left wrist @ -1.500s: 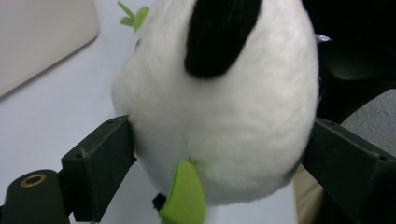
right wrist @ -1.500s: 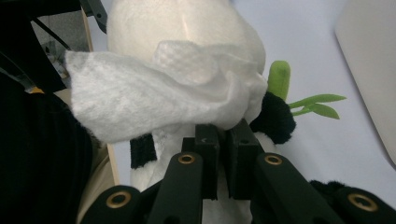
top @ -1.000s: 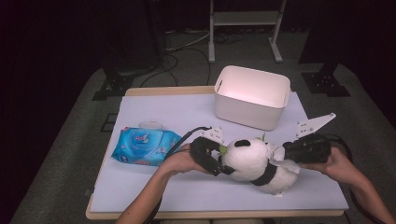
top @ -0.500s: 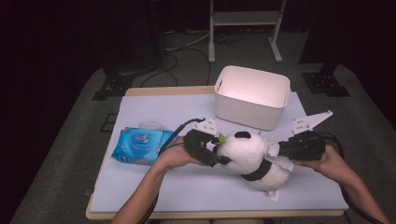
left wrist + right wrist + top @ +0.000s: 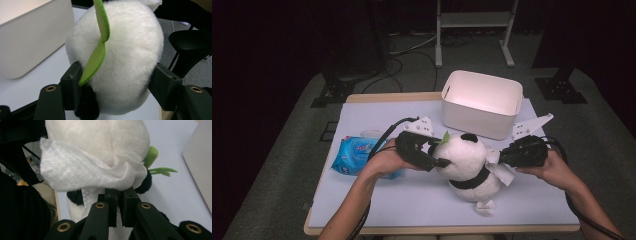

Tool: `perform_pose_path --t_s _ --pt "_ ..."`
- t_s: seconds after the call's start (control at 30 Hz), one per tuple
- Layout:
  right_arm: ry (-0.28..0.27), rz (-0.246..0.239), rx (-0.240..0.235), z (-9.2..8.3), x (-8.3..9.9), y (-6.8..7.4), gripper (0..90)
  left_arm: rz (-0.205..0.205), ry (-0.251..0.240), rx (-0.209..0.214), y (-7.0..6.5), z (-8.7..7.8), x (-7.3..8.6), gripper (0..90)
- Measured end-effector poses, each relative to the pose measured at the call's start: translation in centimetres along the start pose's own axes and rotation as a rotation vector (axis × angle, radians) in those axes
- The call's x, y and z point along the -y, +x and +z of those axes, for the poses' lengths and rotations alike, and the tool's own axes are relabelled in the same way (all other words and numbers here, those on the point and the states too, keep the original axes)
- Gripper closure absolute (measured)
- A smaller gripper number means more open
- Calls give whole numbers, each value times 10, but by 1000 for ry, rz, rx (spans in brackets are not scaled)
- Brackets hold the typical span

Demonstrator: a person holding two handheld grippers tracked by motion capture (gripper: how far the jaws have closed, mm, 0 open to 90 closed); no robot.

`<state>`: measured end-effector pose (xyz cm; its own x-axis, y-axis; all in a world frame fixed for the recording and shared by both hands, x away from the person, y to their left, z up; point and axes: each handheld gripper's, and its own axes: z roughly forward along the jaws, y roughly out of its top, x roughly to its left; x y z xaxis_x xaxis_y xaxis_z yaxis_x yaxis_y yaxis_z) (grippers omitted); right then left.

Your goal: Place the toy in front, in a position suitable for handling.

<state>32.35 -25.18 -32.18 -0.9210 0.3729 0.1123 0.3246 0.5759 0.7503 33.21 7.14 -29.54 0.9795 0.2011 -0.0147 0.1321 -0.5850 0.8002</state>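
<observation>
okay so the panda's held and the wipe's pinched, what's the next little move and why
Probably drag the white crumpled wipe across the white and black plush panda. The right gripper is shut on the wipe, which already lies against the fur, and the left gripper, whose jaws have just been closing, clasps the panda's head on both sides to steady it.

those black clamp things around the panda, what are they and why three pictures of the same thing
They are hand-held grippers: a person holds one in each hand. The high view looks down on the table; the other two pictures come from cameras riding on each gripper. The left gripper squeezes the head of the plush panda, seen close in the left gripper view. The right gripper pinches a white wipe against the panda's body. A blue wipes pack and a white bin also sit on the table.
</observation>
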Motion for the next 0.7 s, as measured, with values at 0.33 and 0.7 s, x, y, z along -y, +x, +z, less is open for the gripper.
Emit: perform_pose_path --t_s 0.33,0.7 --pt "-16 -17 1 -10 -7 3 848 8 0 4 -2 0 3 339" --pt "-59 -25 -9 -25 -12 5 848 19 -3 23 -4 9 -1 335"
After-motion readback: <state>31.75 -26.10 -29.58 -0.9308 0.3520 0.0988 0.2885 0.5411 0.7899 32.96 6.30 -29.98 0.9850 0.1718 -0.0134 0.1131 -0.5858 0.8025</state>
